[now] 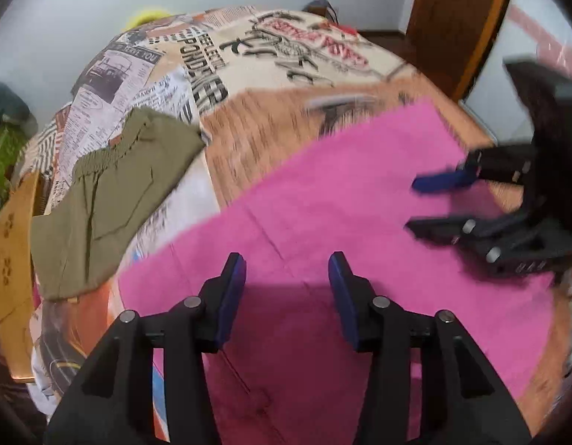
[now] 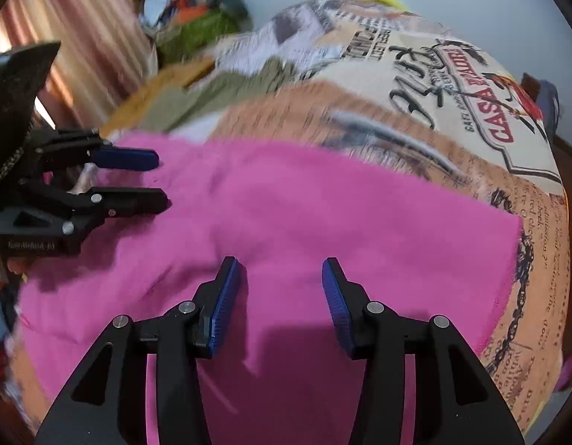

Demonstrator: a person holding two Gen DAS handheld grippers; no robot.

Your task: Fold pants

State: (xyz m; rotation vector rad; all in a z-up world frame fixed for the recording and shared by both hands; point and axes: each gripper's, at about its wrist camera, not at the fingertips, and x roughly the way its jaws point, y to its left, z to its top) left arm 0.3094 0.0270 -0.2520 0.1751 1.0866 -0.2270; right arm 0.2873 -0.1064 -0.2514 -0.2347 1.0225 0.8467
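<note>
The pink pants [image 1: 341,200] lay flat; the left gripper [image 1: 287,289] and right gripper [image 2: 282,293] hovered open and empty, so a shallow pinch risked dragging them askew.

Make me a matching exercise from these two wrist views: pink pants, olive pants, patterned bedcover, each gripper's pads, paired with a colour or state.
Things:
1. pink pants
2. olive pants
3. patterned bedcover
4. left gripper pads

Matches:
A. blue
B. lying off to the side, folded
C. printed with newspaper text and labels
D. spread flat under both grippers

Pairs: 1-D, 2-B, 3-C, 4-A
</note>
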